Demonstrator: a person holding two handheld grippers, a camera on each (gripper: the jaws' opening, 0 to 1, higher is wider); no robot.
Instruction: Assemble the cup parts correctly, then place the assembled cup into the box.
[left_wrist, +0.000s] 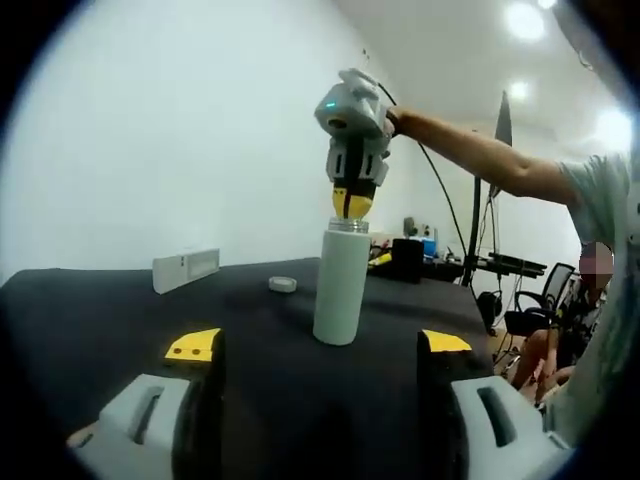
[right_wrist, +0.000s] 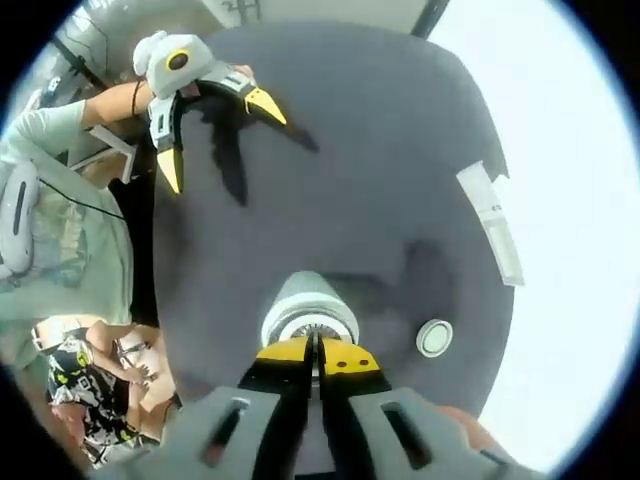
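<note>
A tall white cup body stands upright on the black table, with its clear threaded mouth on top. My right gripper hangs straight down just above that mouth, jaws shut with nothing visible between them. In the right gripper view the shut yellow tips sit right over the cup's open mouth. A small round white lid lies flat on the table beside the cup. My left gripper is low over the table in front of the cup, open wide and holding nothing.
A long white box lies near the table's far edge. A person stands at the table's right side, one arm reaching up. Office chairs and stands fill the room behind.
</note>
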